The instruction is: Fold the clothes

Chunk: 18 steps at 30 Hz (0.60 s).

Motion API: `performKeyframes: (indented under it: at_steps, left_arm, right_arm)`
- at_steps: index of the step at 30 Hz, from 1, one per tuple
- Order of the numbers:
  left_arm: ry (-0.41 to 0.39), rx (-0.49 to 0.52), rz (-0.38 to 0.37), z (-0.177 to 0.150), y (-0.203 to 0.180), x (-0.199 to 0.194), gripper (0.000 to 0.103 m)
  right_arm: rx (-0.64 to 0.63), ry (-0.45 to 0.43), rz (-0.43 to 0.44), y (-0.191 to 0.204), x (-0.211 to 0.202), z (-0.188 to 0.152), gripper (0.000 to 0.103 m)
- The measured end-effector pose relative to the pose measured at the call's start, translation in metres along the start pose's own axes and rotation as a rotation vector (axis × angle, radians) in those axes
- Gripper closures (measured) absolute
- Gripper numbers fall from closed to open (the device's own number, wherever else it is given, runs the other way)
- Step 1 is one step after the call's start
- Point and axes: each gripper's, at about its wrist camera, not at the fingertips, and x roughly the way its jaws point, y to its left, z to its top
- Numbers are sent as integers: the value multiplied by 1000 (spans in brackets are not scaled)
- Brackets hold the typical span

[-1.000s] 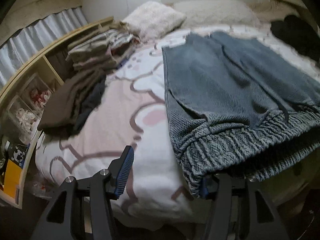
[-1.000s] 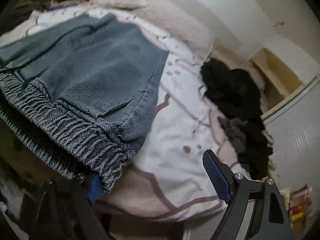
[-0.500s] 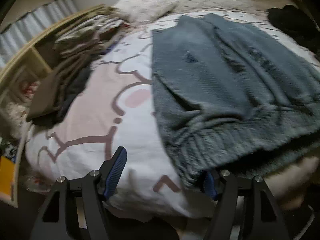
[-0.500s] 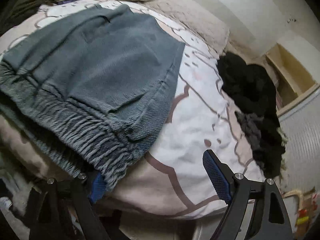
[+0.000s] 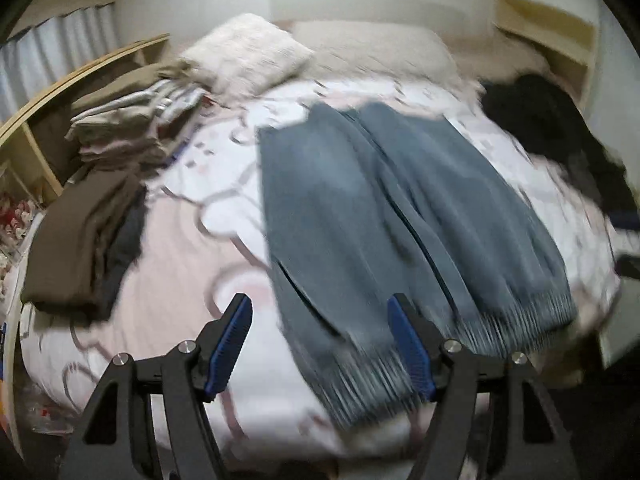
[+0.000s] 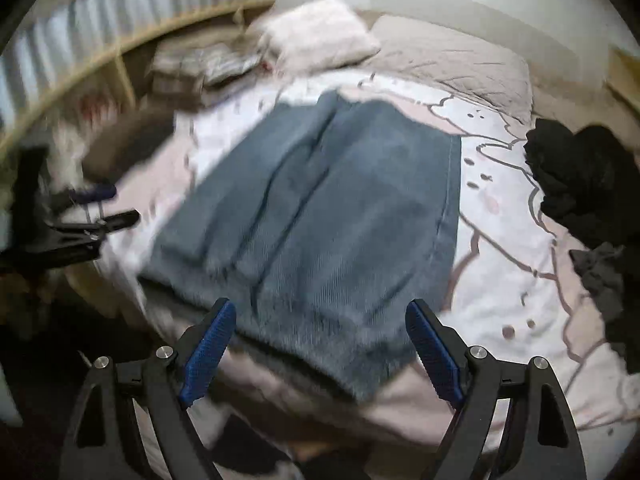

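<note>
Your left gripper (image 5: 320, 344) and right gripper (image 6: 320, 348) both hang with jaws spread, pinching nothing. The blue-grey trousers (image 5: 400, 216) lie flat mid-bed (image 5: 180, 248), waistband at the near edge — motion blur smears its detail.

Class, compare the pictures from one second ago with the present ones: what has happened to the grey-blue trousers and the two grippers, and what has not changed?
Both grippers let go. The left gripper and right gripper, earlier each pinching a waistband corner, now hang open and drawn back. The grey-blue trousers lie spread flat on the bed, waistband at the near edge. The folded pile, pillow and black clothes stayed put.
</note>
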Motion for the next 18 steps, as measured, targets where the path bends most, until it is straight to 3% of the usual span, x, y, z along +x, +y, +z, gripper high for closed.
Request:
performKeyframes:
  at_steps: [2, 5, 9, 15, 18]
  left_arm:
    - [-16, -40, 20, 32, 20, 18, 33]
    - [-13, -85, 41, 77, 46, 54, 33]
    - [35, -112, 37, 130, 70, 118, 43]
    - [123, -188, -7, 190, 96, 221, 43]
    - [156, -232, -24, 210, 106, 270, 43]
  right_arm:
    - [51, -16, 20, -17, 1, 24, 16]
    - [59, -26, -19, -39, 7, 43, 16]
    - [96, 4, -50, -74, 31, 54, 17]
    - [299, 112, 58, -114, 70, 56, 17]
    - [326, 121, 69, -123, 77, 65, 17]
